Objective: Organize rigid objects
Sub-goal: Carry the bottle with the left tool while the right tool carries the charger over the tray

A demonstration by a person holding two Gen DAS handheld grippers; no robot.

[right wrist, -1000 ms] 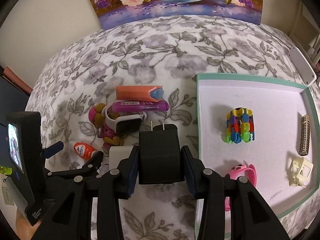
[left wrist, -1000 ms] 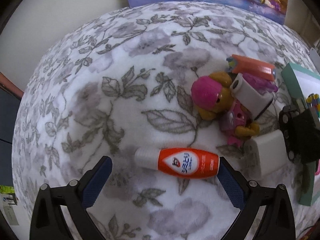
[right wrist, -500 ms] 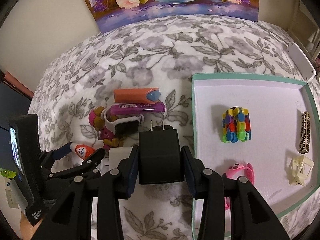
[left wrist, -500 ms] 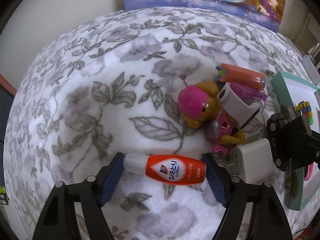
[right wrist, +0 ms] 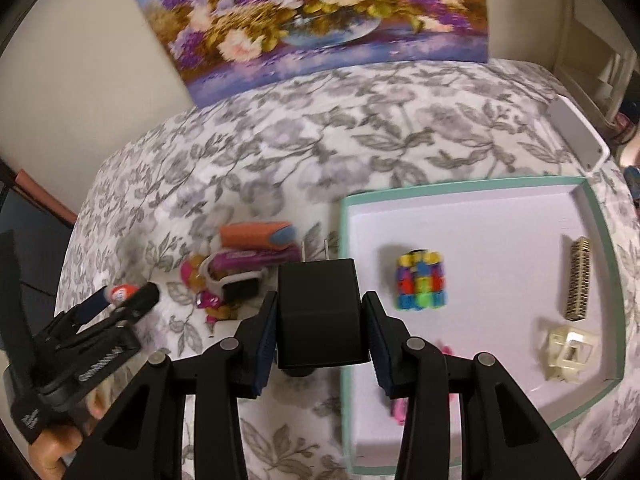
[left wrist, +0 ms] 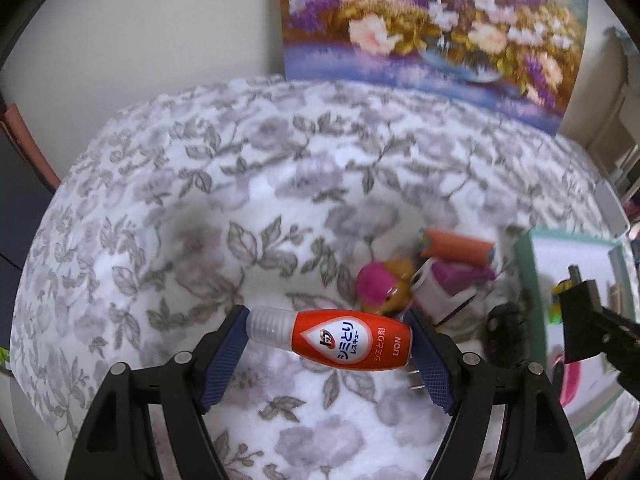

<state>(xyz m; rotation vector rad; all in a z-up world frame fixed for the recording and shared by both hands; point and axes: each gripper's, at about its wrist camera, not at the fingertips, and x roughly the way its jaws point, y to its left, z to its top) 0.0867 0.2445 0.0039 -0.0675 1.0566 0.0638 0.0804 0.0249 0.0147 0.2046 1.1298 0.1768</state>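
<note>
While both tools are loaded, the step in hand looks like carrying each piece across to the shallow white tray with the mint-green rim point(right wrist: 464, 188) that lies on the grey-and-white floral blanket point(left wrist: 208, 208). The left tool point(left wrist: 328, 340) is clamped end to end on the small orange-red plastic bottle with a clear ribbed cap point(left wrist: 340, 338), which hangs crosswise between the blue pads, clear of the blanket. The right tool point(right wrist: 320, 320) is clamped on the black cube-shaped plug adapter point(right wrist: 320, 312), prongs pointing away, near the tray's left rim.

Already in the tray lie a multicoloured block cube point(right wrist: 420, 280), a gold patterned bar point(right wrist: 579, 280) and a cream plastic clip point(right wrist: 568, 350); something pink sits behind the right tool's finger, too hidden to name. On the blanket, left of the tray, a cluster remains — an orange rectangular case point(right wrist: 256, 235), a magenta tube point(right wrist: 256, 258), a white-strapped watch point(right wrist: 236, 286) and a pink-capped toy figure point(left wrist: 380, 286).

To do this well, I would keep the right tool level, cross the rim and set the adapter on bare tray floor between the cube and the front edge — not on the pink item. The bottle is held only by its ends, so a firm, steady squeeze and no twisting should stop it slipping.
</note>
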